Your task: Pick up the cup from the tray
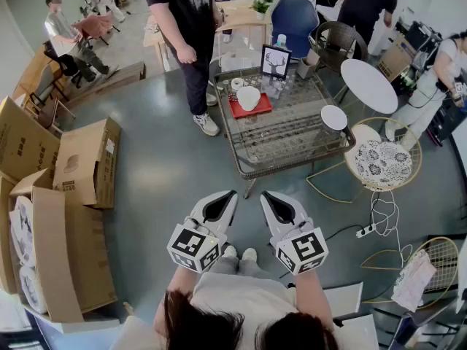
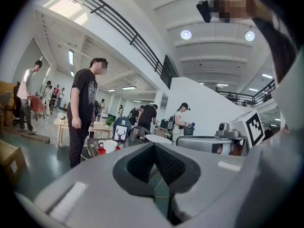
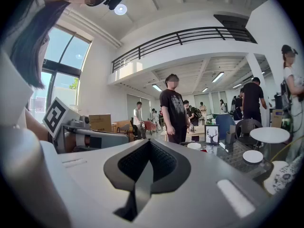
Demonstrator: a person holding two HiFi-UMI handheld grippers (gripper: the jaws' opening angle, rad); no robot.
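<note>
left jaws: my left gripper [image 2: 153,146] has its jaws closed tip to tip, with nothing between them.
right jaws: my right gripper [image 3: 149,144] is closed the same way and is empty.
my position: i hold both grippers side by side in front of me over the floor [image 1: 168,173], pointing toward the surface [image 1: 292,133] and well short of it.
cup: the white cup [image 1: 248,98] sits on the red tray [image 1: 261,109] at the far end of the surface, well apart from both jaws.
behind the tray: a framed deer picture [image 1: 276,60] stands upright.
beside the surface: a person in black [image 1: 186,20] stands near the tray.
at my left: cardboard boxes [image 1: 84,159] on the floor.
</note>
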